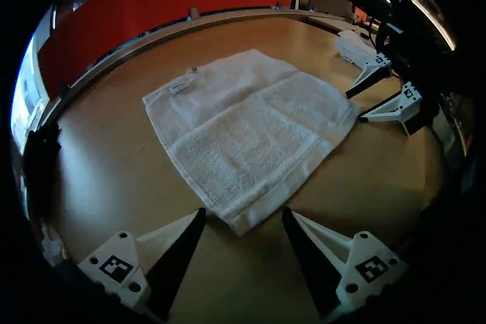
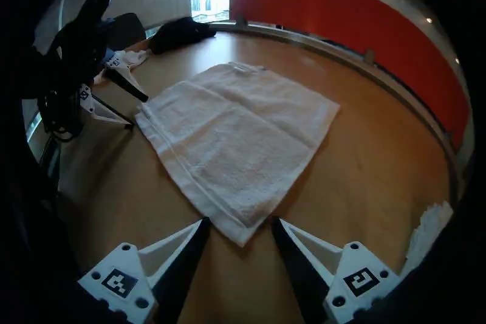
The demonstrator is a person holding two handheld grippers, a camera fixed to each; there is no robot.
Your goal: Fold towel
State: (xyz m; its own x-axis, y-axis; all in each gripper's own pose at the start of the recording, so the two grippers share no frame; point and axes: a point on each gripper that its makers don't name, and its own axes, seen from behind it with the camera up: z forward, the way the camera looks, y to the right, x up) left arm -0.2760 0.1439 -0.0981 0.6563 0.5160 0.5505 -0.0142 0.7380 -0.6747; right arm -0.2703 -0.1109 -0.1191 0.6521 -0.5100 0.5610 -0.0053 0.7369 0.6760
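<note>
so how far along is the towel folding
Done: the towel lies flat on the table and looks folded at least once, one layer overlapping another. In hand: the left gripper and right gripper are open, each straddling a corner, nothing pinched yet. Left: grip those corners and make the next fold.

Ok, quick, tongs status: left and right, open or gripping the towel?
Left tongs: open, straddling a corner of the towel, not clamped.
Right tongs: open, straddling another corner, not clamped.
</note>
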